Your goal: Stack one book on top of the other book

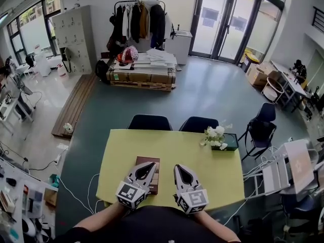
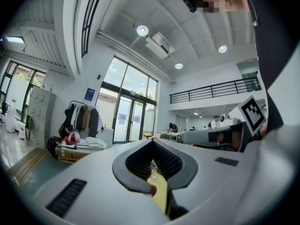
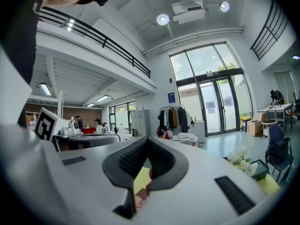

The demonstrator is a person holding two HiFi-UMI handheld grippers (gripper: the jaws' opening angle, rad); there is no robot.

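Observation:
A brown book lies on the yellow table, near its front edge. It looks like a stack of two, but I cannot tell for sure. My left gripper is shut and empty, hovering over the book's near part and hiding it. My right gripper is shut and empty too, just right of the book over bare table. In the left gripper view the left gripper shows closed jaws with a strip of yellow table beyond. The right gripper likewise shows closed jaws.
A dark box of white flowers stands at the table's far right. Two dark chairs are tucked in at the far side, and another chair stands to the right. A person's arms are at the near edge.

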